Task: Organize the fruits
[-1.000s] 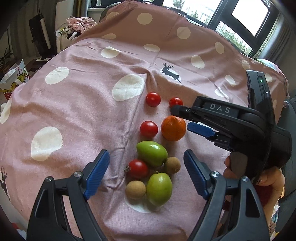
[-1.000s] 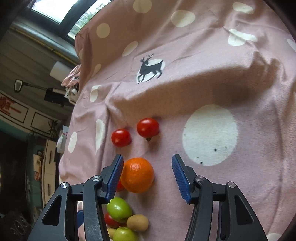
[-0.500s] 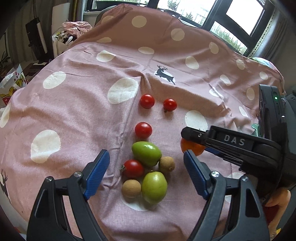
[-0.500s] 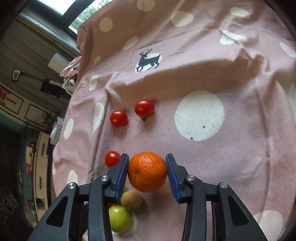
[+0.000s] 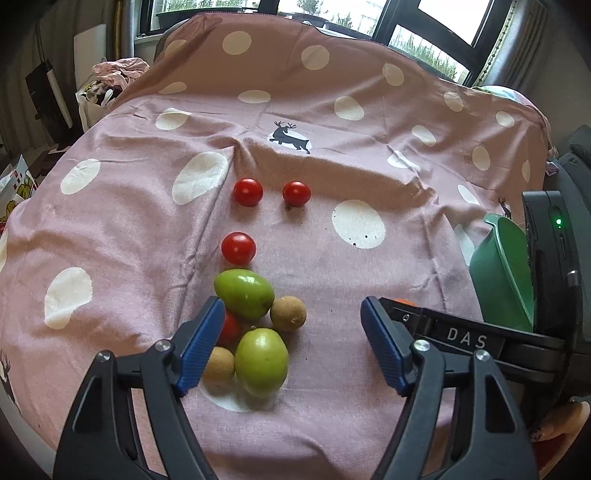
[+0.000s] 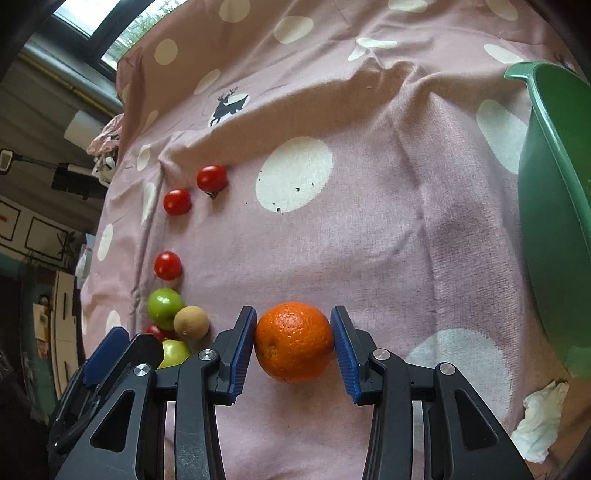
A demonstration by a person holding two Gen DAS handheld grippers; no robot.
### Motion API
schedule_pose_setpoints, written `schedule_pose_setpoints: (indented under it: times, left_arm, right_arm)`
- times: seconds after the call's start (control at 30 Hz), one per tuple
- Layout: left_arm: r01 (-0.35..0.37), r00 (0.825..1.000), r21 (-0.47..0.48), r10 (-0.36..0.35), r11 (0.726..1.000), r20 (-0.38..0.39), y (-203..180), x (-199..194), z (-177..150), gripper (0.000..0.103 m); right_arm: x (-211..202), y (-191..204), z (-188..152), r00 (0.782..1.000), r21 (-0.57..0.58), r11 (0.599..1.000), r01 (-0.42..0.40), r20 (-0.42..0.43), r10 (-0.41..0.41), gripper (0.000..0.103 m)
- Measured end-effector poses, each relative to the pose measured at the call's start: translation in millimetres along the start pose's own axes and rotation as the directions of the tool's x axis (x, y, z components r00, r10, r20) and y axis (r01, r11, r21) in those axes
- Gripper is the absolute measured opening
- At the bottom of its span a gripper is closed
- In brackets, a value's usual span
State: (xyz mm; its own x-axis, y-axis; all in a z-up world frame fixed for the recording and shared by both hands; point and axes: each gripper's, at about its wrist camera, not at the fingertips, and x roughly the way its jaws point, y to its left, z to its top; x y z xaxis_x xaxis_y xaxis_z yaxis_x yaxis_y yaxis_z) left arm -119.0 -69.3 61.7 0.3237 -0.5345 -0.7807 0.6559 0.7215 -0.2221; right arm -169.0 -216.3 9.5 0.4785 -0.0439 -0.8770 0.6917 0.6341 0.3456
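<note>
Orange [image 6: 293,341], round with dimpled peel, clamped between the ribbed blue pads [image 6: 242,354] of the right gripper [image 6: 293,350] above the cloth, both pads pressing its sides. Left gripper [image 5: 291,347] fairly wide but narrowing, pads touching nothing, hovering over a tight cluster: smooth glossy green fruit [image 5: 261,361] nearest, oval; matte tan round fruit [image 5: 218,366] at its left, half behind the left pad; red tomato [image 5: 229,328] partly hidden by that pad; second green oval fruit [image 5: 244,293] just beyond; another tan, rough-skinned ball [image 5: 288,314] touching it on the right. Farther out, three shiny cherry tomatoes lying apart on the fabric: one alone [image 5: 238,248], then a pair side by side [image 5: 248,192] [image 5: 296,193]. Underneath all, soft wrinkled pink tablecloth [image 5: 147,240] with white dots and a black deer print [image 5: 290,137]. To the right, green plastic bowl [image 6: 554,221], smooth-walled with a rolled rim and pouring lip, standing on the cloth well apart from the cluster; visible part of the inside bare, rest cut off. Crumpled white tissue [image 6: 539,424] near its base. Beyond the cloth, dark-framed windows [image 5: 424,26].
</note>
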Motion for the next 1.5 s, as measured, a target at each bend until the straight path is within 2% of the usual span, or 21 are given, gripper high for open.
schedule_pose_setpoints:
  times: [0.07,0.2,0.33,0.57,0.7,1.0,1.1,1.5]
  left_arm:
    - [0.003,1.0,0.004,-0.003,1.0,-0.005,-2.5,1.4,-1.2,0.076]
    - [0.009,1.0,0.032,-0.008,0.999,-0.005,-12.6,2.0,-4.7,0.076]
    - [0.05,0.999,0.067,-0.049,0.996,-0.014,-25.9,4.6,-9.4,0.075]
    - [0.14,0.988,0.129,-0.131,0.982,-0.078,-55.4,20.1,-19.9,0.062]
    - [0.194,0.976,0.121,-0.179,0.973,-0.127,-64.8,31.7,-23.4,0.059]
    - [0.222,0.966,0.089,-0.207,0.971,-0.153,-67.6,46.2,-21.5,0.049]
    - [0.225,0.963,0.071,-0.211,0.972,-0.165,-65.9,52.5,-20.5,0.041]
    - [0.221,0.966,0.065,-0.21,0.973,-0.151,-65.4,55.3,-21.5,0.04]
  right_arm:
    - [-3.8,-1.3,0.5,1.0,-0.008,1.0,0.004,0.005,-0.004,0.044]
    - [-20.2,-6.8,1.0,0.997,0.011,0.998,-0.058,0.051,0.057,0.044]
    - [-34.9,-9.6,1.7,0.992,0.012,0.998,-0.054,0.111,0.053,0.044]
    - [-36.1,-20.7,2.8,0.987,0.058,0.993,-0.106,0.132,0.097,0.043]
    - [-31.5,-20.9,2.6,0.984,0.056,0.988,-0.145,0.112,0.138,0.037]
    - [-16.8,-27.0,3.5,0.99,0.089,0.987,-0.131,0.062,0.126,0.037]
    - [-13.7,-27.9,4.0,0.989,0.09,0.985,-0.144,0.05,0.14,0.037]
    - [-12.0,-33.0,5.5,0.985,0.096,0.981,-0.168,0.045,0.164,0.037]
